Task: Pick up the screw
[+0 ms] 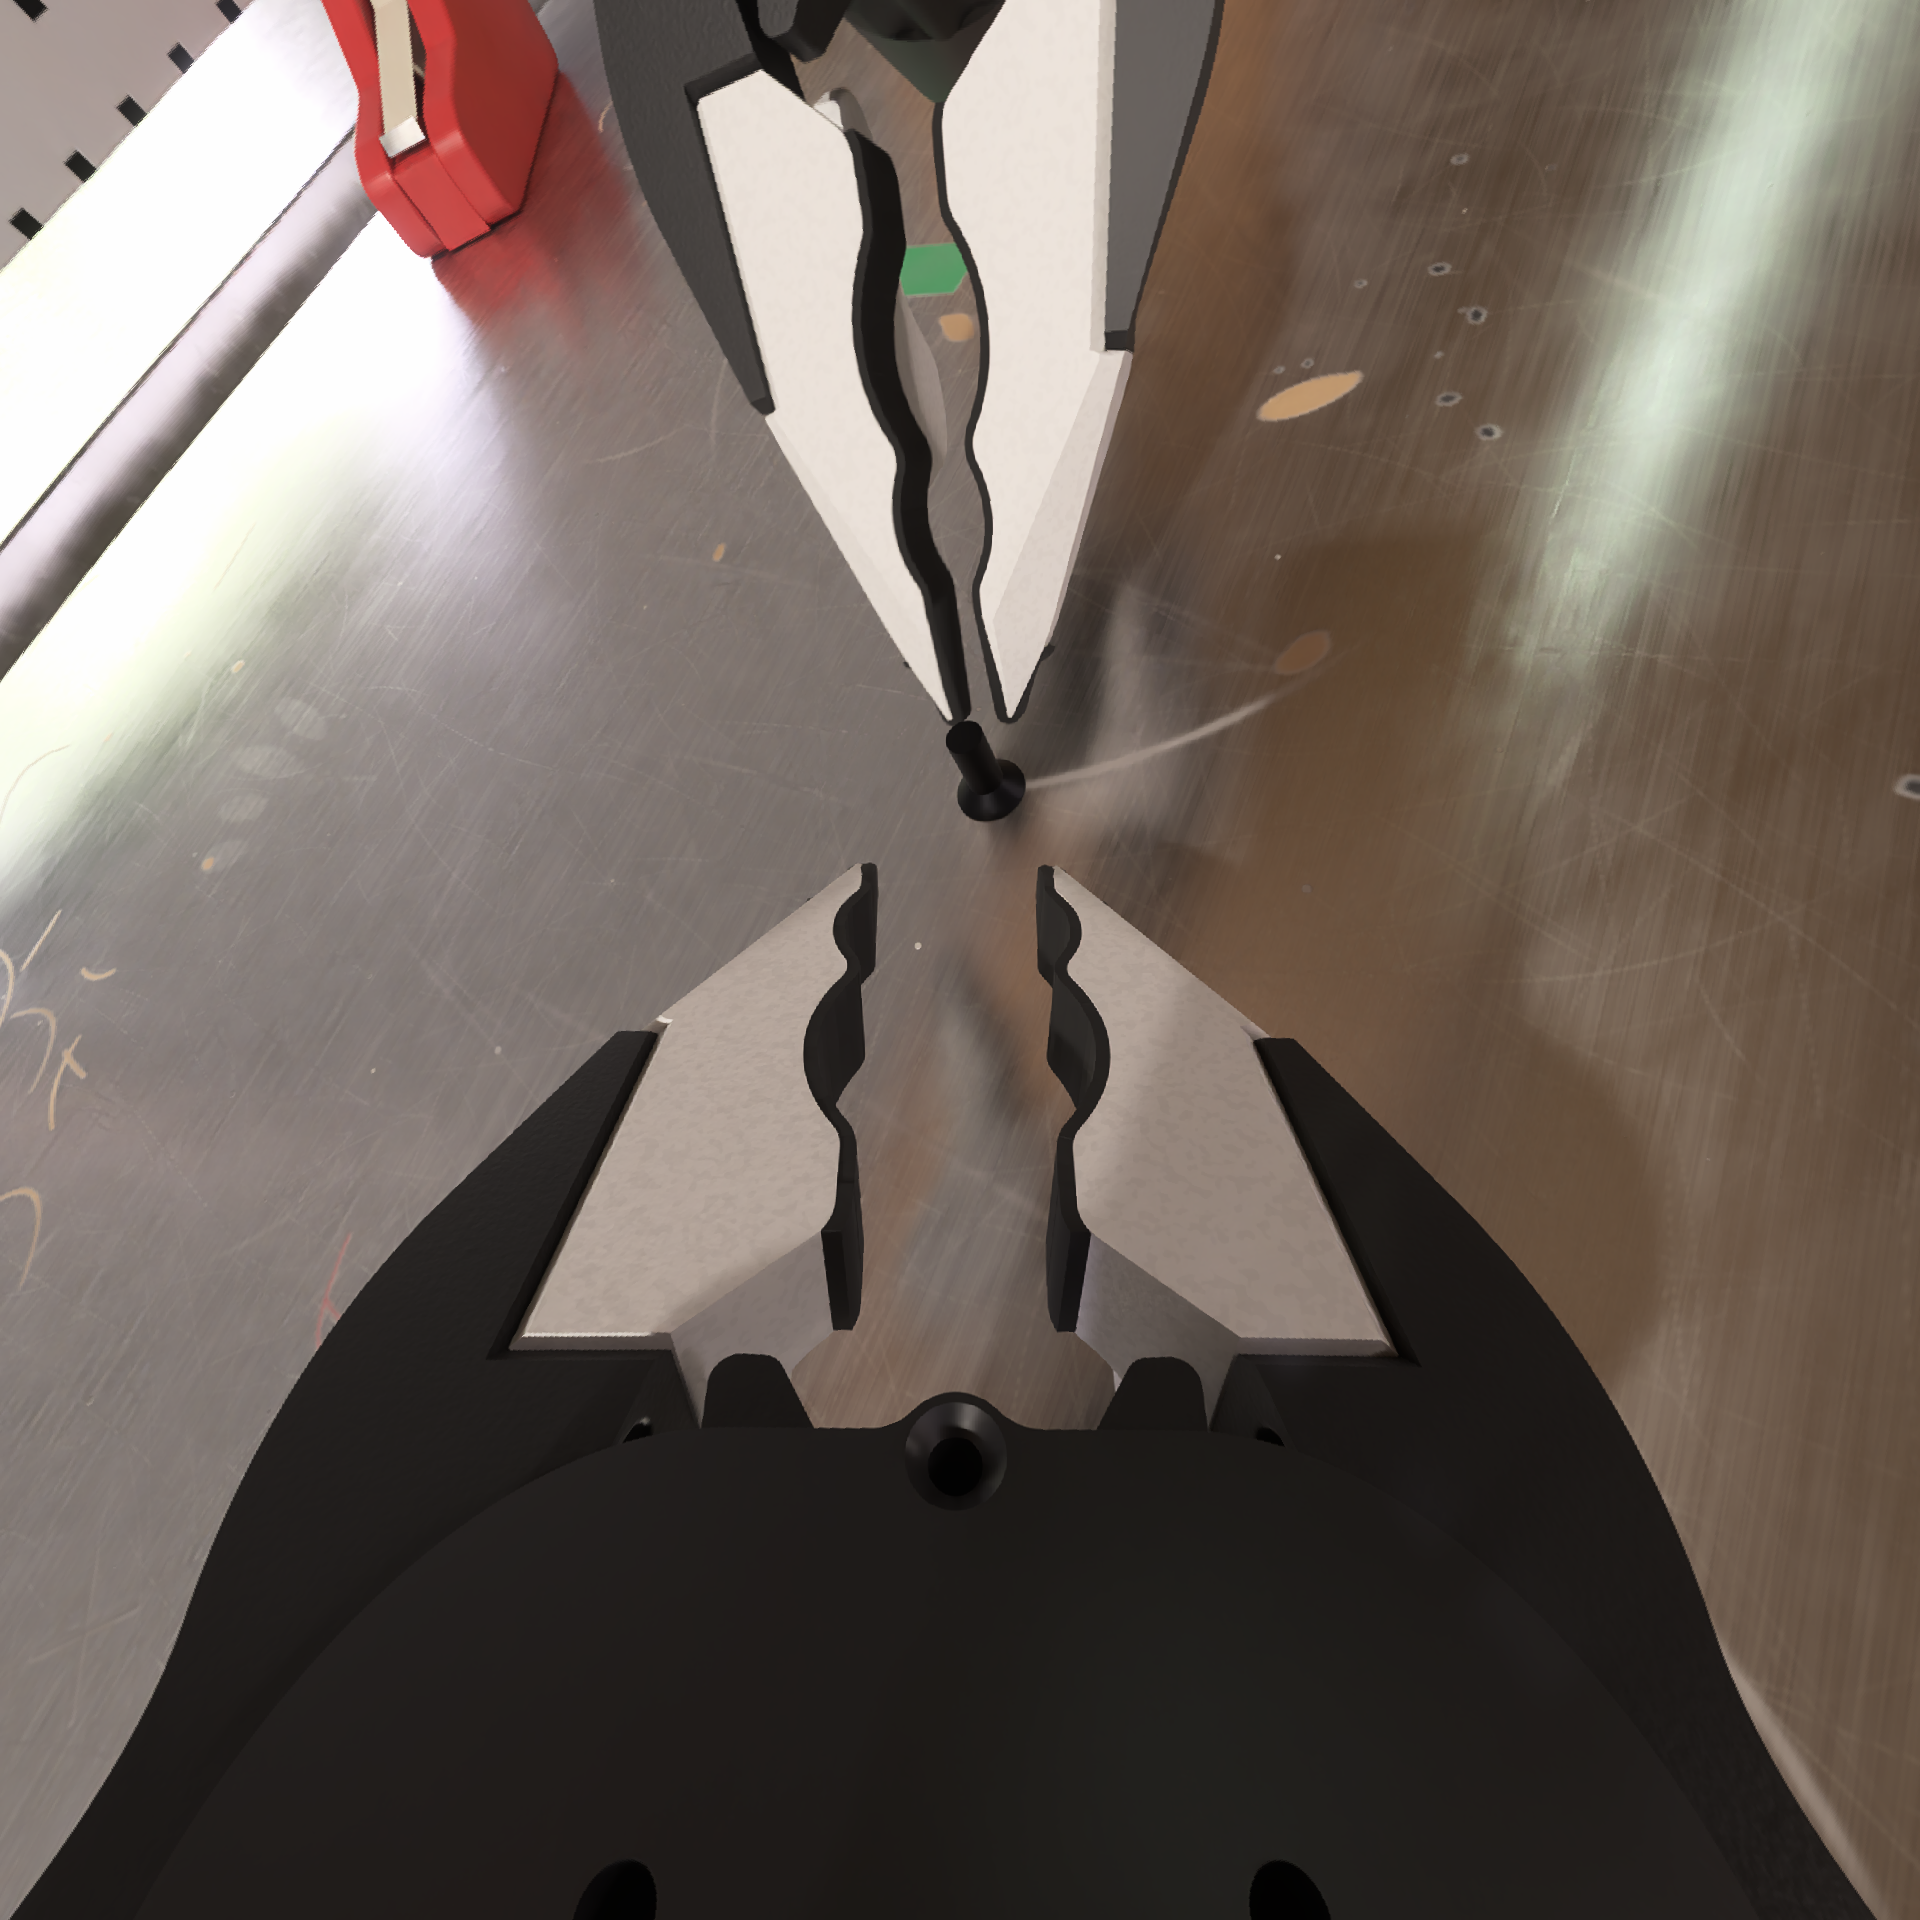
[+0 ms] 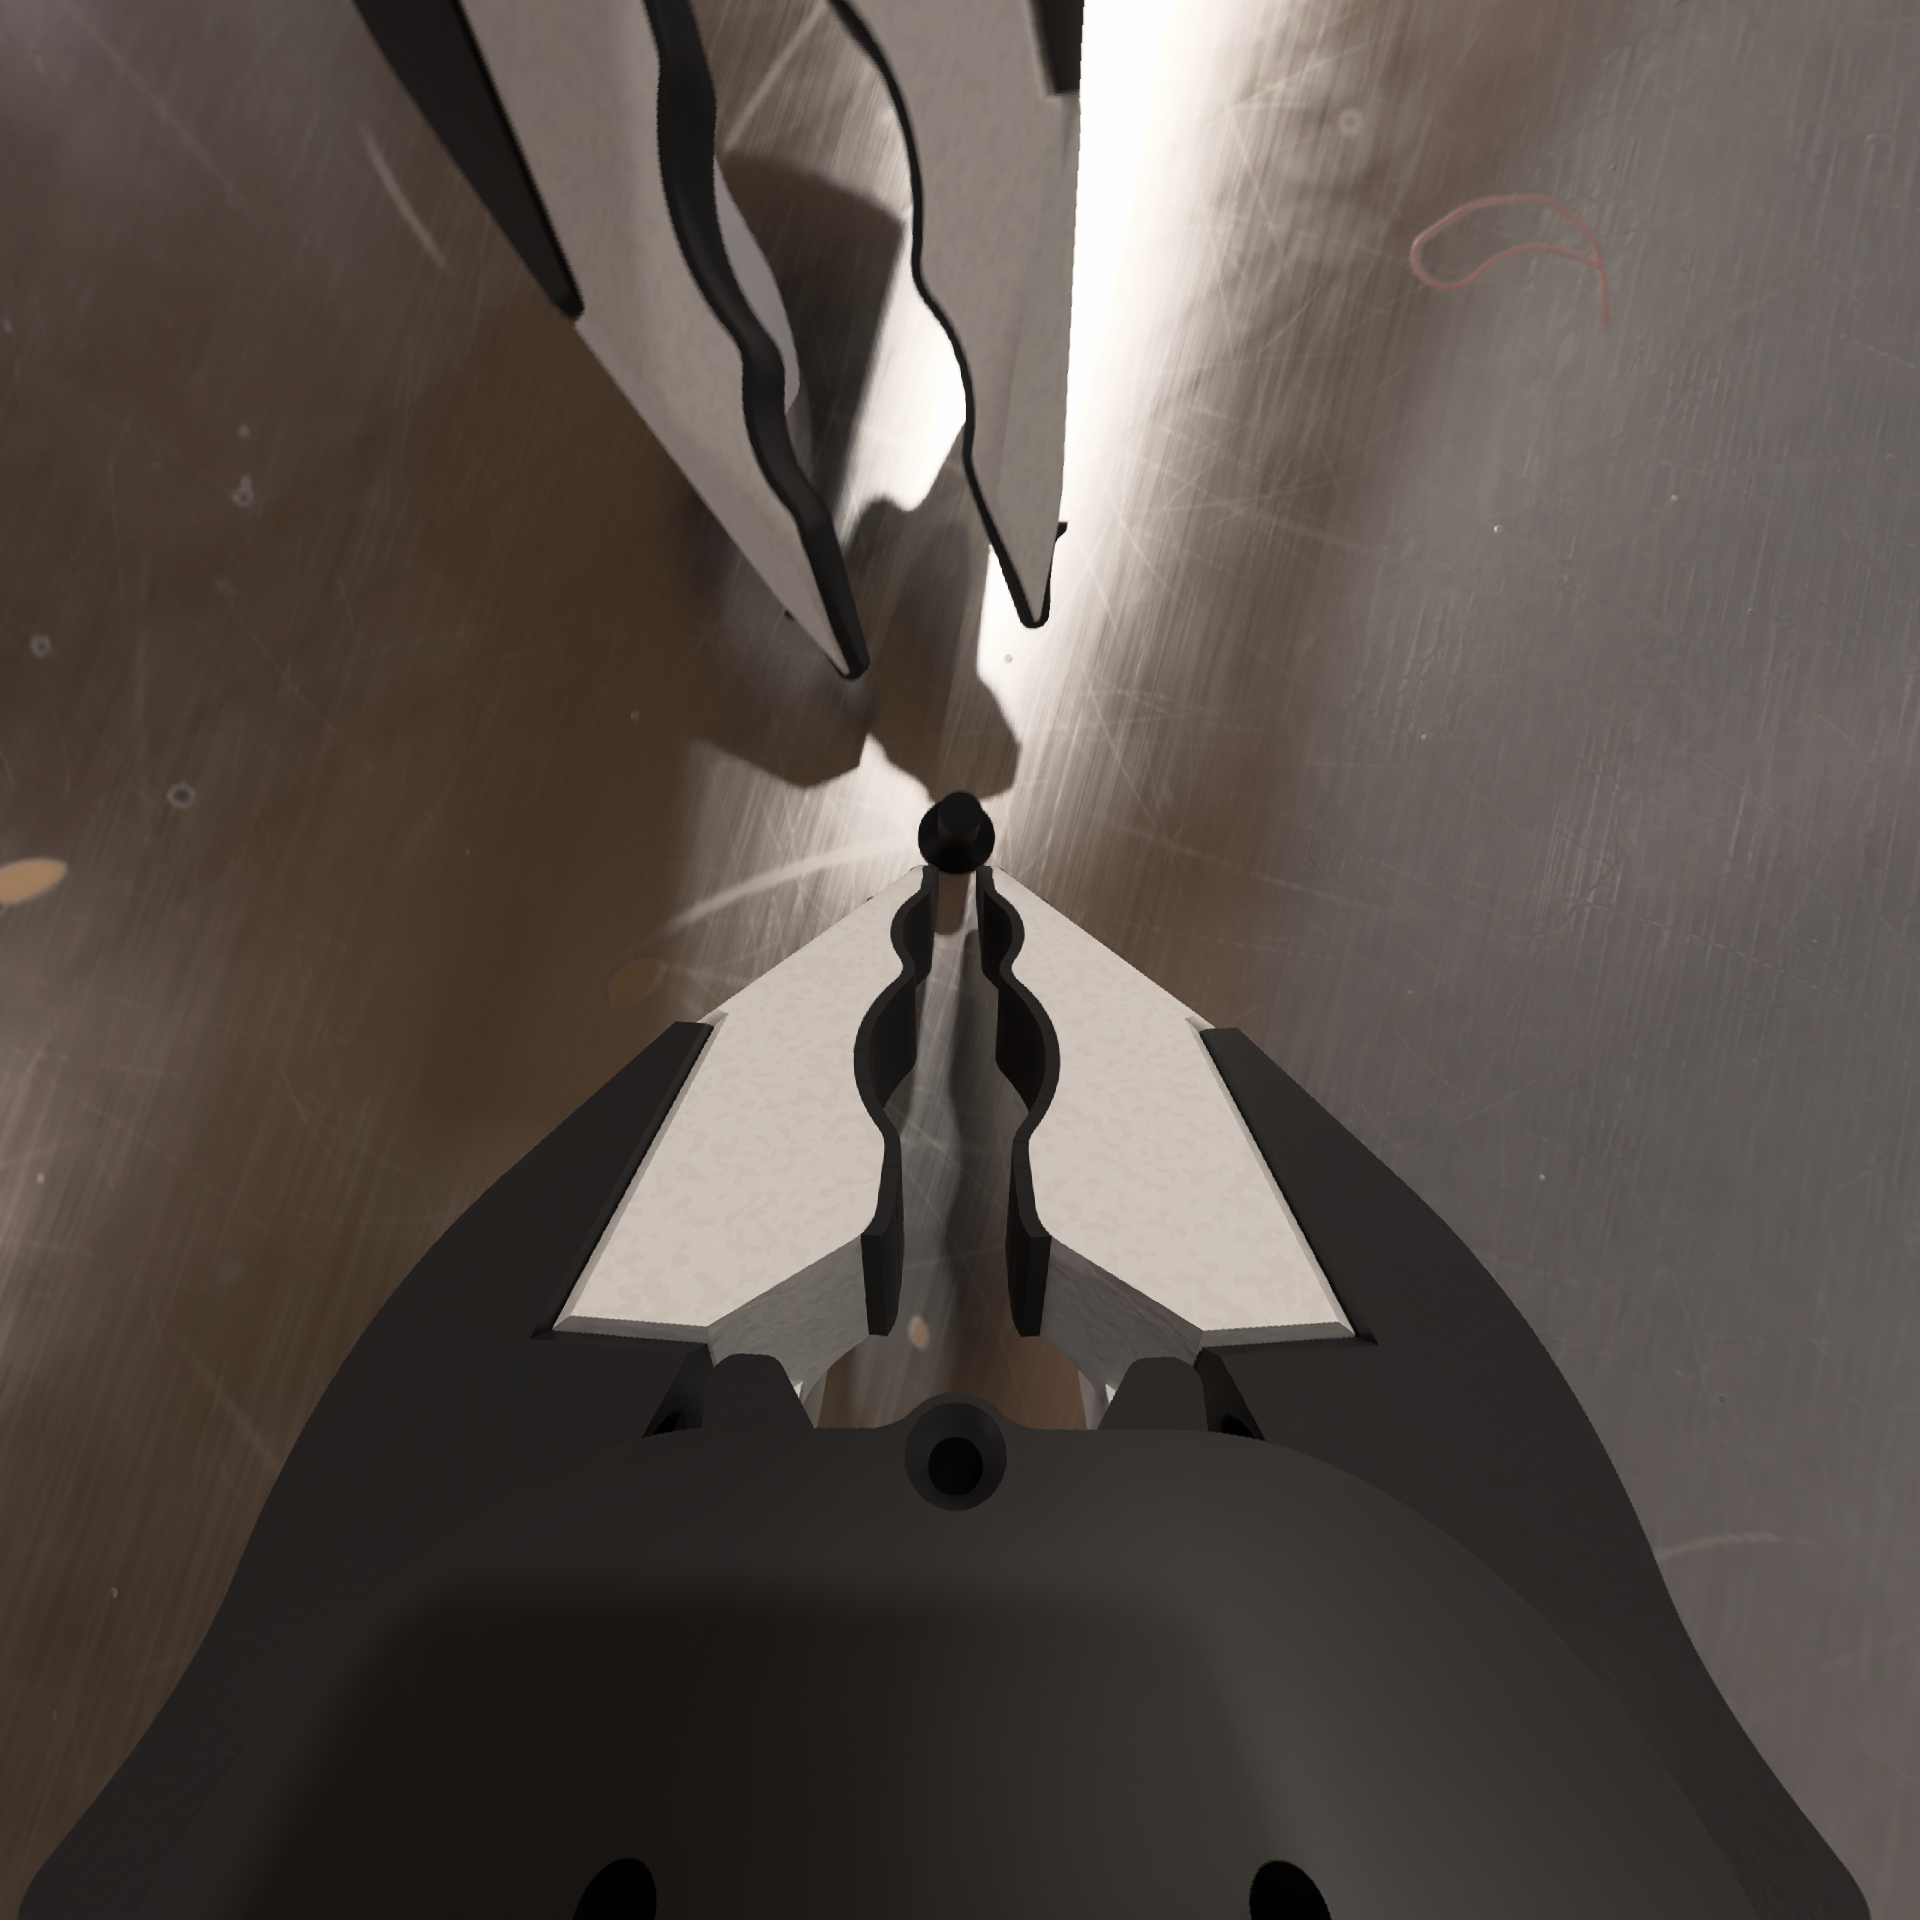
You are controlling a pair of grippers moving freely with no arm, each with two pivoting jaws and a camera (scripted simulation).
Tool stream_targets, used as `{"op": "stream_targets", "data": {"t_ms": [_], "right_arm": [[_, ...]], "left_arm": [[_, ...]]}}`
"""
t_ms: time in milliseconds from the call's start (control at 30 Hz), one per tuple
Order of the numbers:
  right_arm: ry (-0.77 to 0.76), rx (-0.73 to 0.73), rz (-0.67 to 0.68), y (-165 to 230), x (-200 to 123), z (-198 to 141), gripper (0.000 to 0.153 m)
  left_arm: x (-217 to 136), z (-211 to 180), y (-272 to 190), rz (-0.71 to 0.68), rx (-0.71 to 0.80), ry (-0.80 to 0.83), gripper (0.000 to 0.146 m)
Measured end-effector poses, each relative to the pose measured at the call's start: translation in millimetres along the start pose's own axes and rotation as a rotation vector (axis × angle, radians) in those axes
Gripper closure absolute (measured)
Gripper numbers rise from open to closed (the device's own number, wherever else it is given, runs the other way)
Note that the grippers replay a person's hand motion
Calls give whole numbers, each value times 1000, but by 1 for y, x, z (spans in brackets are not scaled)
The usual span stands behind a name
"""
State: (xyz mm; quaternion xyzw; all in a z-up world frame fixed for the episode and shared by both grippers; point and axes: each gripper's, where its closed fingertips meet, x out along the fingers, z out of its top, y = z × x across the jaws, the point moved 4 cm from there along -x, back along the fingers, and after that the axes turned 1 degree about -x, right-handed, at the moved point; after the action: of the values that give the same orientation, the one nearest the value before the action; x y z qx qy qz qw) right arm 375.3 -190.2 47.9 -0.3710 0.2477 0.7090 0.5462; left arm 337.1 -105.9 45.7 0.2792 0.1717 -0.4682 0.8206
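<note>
A small black screw (image 1: 985, 781) stands head-down on the scratched metal table (image 1: 416, 831), its shank tilted up. My left gripper (image 1: 956, 878) is open and empty, its tips a short way in front of the screw. My right gripper (image 1: 980, 715) comes in from the opposite side, with its jaws a narrow gap apart and its tips right at the top of the shank. In the right wrist view the screw (image 2: 956, 836) sits just beyond my right gripper (image 2: 954, 875), not clamped between the tips. The open left gripper (image 2: 940, 644) faces it from above.
A red case (image 1: 447, 125) stands at the far left by a white perforated wall (image 1: 62, 156). A small green patch (image 1: 930, 270) shows behind the right gripper. The table (image 2: 1455, 935) is scratched, with small holes and tan spots.
</note>
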Motion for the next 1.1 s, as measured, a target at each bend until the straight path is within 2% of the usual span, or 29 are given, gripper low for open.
{"op": "stream_targets", "data": {"t_ms": [167, 300, 533, 900, 1000, 1100], "right_arm": [[-78, 69, 7, 0, 5, 6, 142], [-78, 70, 3, -1, 5, 6, 142], [-1, 33, -32, 0, 8, 5, 142], [163, 3, 23, -4, 12, 13, 143], [172, -13, 12, -4, 11, 12, 140], [166, -1, 34, -2, 11, 12, 145]], "left_arm": [[2, -2, -2, -3, 21, 24, 117], [2, -5, -2, -2, 29, 42, 120], [2, -5, -2, 1, 31, 43, 120], [0, -5, -1, 9, 27, 38, 118], [0, -6, 1, 13, 19, 35, 117], [0, -6, 1, 14, 18, 38, 117]]}}
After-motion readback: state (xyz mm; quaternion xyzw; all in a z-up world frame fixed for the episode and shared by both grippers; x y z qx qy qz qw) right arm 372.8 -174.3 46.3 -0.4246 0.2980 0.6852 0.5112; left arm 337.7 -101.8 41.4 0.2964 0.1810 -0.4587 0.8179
